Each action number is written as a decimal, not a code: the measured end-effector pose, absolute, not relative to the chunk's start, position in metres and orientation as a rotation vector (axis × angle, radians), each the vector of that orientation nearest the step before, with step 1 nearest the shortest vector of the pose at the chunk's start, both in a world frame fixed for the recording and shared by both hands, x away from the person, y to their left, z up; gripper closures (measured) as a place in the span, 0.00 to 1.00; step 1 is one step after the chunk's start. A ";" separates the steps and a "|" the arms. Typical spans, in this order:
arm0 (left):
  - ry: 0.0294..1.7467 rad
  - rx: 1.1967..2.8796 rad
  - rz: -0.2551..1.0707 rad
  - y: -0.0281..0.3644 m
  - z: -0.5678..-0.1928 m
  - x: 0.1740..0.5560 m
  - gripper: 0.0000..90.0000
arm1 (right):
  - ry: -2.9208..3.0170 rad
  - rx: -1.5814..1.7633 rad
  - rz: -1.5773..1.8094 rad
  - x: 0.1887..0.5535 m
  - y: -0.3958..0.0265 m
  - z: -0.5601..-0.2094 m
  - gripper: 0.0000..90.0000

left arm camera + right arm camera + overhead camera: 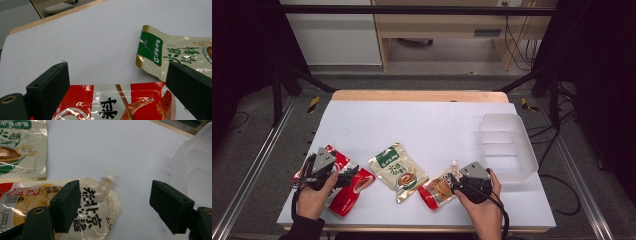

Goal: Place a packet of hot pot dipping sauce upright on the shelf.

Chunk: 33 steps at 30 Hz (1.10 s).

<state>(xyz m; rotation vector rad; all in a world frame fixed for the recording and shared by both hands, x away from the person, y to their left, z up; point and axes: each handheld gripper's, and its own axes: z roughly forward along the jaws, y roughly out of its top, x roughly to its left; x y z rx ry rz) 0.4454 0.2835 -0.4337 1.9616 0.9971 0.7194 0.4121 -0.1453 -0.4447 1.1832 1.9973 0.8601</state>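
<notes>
1. Work in hand: the layout suggests that the sauce and snack pouches on the white table top (422,125) are to be moved into the clear plastic bin (507,145). This is a judgement from the arrangement.
2. Bin status: the clear plastic bin stands at the right side of the table. No pouch is visible inside it, so no transfer appears complete.
3. Left gripper (343,178): the jaws stand wide apart in the left gripper view. They straddle the red pouch (117,102), which lies flat below them at the left front of the table. The pads do not press on it.
4. Right gripper (454,181): the jaws stand open in the right gripper view. The left jaw sits over the spouted sauce pouch (97,207); the other jaw is over bare table near the bin wall. Nothing is gripped.
5. Untouched item: the green-and-cream pouch (398,171) lies flat between the two grippers, apart from both.
6. Remaining: all three pouches lie on the table. Each must be gripped, lifted and placed in the bin. The spouted sauce pouch lies nearest the bin.
</notes>
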 end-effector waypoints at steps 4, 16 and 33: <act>0.994 1.968 0.718 0.283 -0.433 0.445 0.06 | 2.016 1.212 0.862 0.412 -0.147 -0.447 0.34; 0.984 1.983 0.713 0.281 -0.434 0.444 0.06 | 2.017 1.303 0.870 0.406 -0.154 -0.445 0.48; 0.955 2.009 0.734 0.276 -0.433 0.442 0.06 | 2.108 1.366 0.838 0.414 -0.151 -0.463 0.52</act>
